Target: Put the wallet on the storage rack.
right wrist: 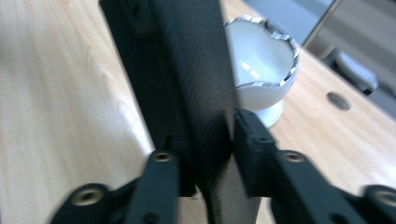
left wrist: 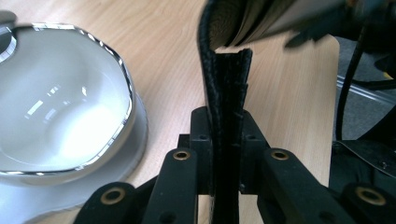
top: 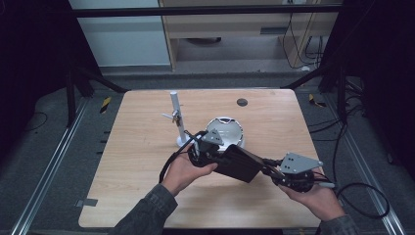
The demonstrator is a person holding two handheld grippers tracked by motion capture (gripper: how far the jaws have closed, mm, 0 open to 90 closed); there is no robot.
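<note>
Wallet gripped from both ends, above the desk

Right gripper (top: pixel 274 172) has its fingers clamped on one edge of the black wallet (top: pixel 238 162); left gripper (top: pixel 208 152) has fingers pinching the other edge. Just beyond the left fingers sits a white bowl (top: pixel 225 131), then a white stand (top: pixel 177 120) on the desk (top: pixel 137 161).

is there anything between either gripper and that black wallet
Nothing visible. The left gripper is clamped on one end of the black wallet, and the right gripper has the other end between its jaws. The white bowl sits behind, apart.
</note>
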